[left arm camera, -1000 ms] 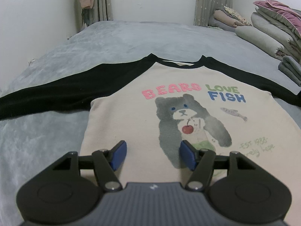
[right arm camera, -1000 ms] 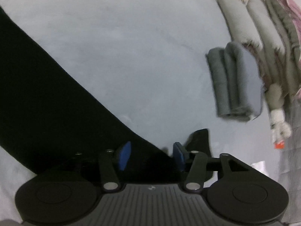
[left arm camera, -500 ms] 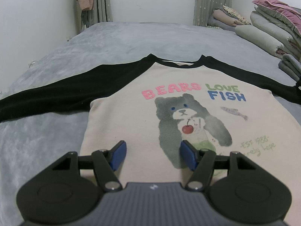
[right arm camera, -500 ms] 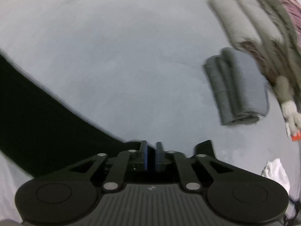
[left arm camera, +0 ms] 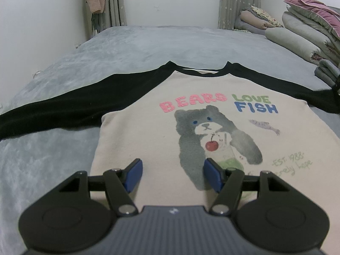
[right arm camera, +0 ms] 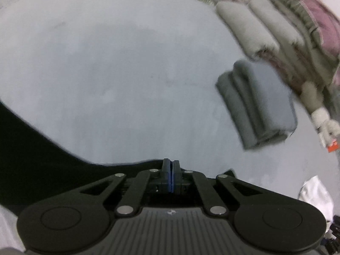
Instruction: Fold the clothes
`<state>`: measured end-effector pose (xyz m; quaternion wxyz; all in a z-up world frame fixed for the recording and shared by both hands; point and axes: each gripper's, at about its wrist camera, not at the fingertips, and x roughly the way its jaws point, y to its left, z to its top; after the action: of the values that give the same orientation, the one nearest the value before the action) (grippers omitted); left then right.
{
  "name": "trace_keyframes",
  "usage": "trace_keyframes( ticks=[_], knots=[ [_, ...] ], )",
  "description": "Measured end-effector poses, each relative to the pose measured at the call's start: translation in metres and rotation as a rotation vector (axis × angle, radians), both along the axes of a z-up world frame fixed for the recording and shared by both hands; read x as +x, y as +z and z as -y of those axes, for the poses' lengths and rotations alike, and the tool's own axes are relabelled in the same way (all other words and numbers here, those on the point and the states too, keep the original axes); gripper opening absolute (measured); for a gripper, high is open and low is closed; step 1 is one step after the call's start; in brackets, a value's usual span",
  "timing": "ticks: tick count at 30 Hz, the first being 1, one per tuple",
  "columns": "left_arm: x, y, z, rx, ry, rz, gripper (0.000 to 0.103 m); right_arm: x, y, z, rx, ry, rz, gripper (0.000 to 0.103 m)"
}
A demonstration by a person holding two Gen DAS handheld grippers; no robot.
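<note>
My left gripper [left arm camera: 172, 175] hangs open and empty above the hem of the shirt [left arm camera: 161, 140] lying flat on the bed [left arm camera: 136, 46], while my right gripper [right arm camera: 170, 167] is pinched tight on its black sleeve [right arm camera: 34, 150].

The right hand-held gripper [right arm camera: 171, 170] has pinched and lifted the black sleeve [right arm camera: 31, 153].

The left black two-finger gripper with blue pads [left arm camera: 171, 175] points forward and downward, its jaws wide apart and nothing between them. The right black two-finger gripper with blue pads [right arm camera: 170, 175] also tilts downward, its jaws pressed fully together.
</note>
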<state>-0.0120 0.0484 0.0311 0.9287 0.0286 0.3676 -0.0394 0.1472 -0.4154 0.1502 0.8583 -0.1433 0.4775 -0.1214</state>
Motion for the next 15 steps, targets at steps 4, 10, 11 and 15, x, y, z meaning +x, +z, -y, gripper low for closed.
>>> trace_keyframes(
  ticks=[4,10,11,15],
  knots=[
    [0.0,0.0,0.0,0.0,0.0,0.0,0.062,0.001,0.007,0.002,-0.026,-0.037,0.029,0.0],
    [0.0,0.001,-0.001,-0.006,0.002,-0.001,0.062,-0.005,-0.005,0.006,-0.164,-0.132,-0.016,0.027],
    [0.0,0.002,-0.001,-0.008,0.002,-0.002,0.062,-0.008,0.003,0.007,-0.13,-0.15,0.019,0.028],
    [-0.001,0.005,-0.002,-0.029,0.002,-0.006,0.062,-0.027,0.028,-0.012,0.075,-0.132,0.088,0.031]
  ],
)
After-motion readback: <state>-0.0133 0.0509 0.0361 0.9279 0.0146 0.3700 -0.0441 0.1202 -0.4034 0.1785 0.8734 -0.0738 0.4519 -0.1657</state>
